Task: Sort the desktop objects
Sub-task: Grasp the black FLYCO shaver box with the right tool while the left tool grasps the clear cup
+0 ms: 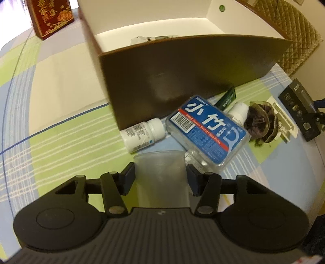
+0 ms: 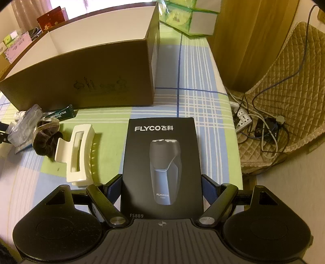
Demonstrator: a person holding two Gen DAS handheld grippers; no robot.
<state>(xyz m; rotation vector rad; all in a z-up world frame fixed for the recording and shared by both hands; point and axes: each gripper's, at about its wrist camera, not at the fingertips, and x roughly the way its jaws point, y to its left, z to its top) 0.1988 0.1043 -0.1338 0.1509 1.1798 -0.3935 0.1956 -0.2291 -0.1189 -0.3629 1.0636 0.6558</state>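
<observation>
My left gripper is shut on a translucent plastic cup, its pads against the cup's two sides. Just beyond lie a white pill bottle, a clear floss box with a blue label, a second white bottle, a brown scrunchie and a green tube carton. My right gripper is shut on a black shaver box. A cream hair claw rests to its left. The open brown cardboard box stands behind everything.
The plaid tablecloth ends at the table's right edge. Past that edge are a quilted chair and a power strip with tangled cables. Green tissue packs lie at the back. A red box stands far left.
</observation>
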